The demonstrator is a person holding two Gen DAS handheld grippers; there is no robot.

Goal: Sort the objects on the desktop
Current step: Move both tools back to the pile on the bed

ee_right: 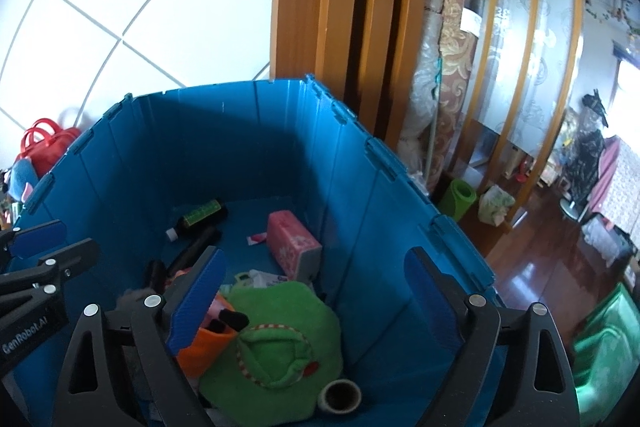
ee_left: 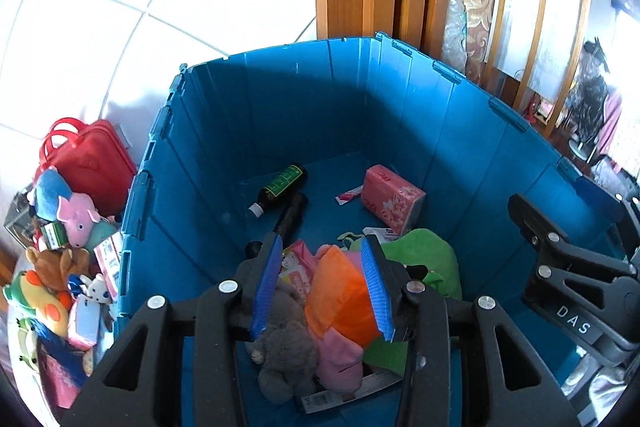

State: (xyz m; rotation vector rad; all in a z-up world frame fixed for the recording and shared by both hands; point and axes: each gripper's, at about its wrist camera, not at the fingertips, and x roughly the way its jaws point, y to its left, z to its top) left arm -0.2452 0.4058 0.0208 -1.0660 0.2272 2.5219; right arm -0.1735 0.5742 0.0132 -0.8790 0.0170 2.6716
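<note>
The folding crate is blue. In it lie a pink tissue pack with flower print, a green plush toy and a dark bottle with green label.

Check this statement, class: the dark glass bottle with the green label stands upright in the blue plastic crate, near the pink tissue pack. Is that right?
Wrong: the dark glass bottle lies on its side in the blue plastic crate, near the pink tissue pack, as the left wrist view shows.

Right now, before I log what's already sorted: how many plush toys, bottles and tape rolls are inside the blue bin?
Plush toys: 3 (grey plush, orange-pink plush, green plush)
Bottles: 1 (green-labelled bottle)
Tape rolls: 1 (tape roll)
Total: 5
</note>
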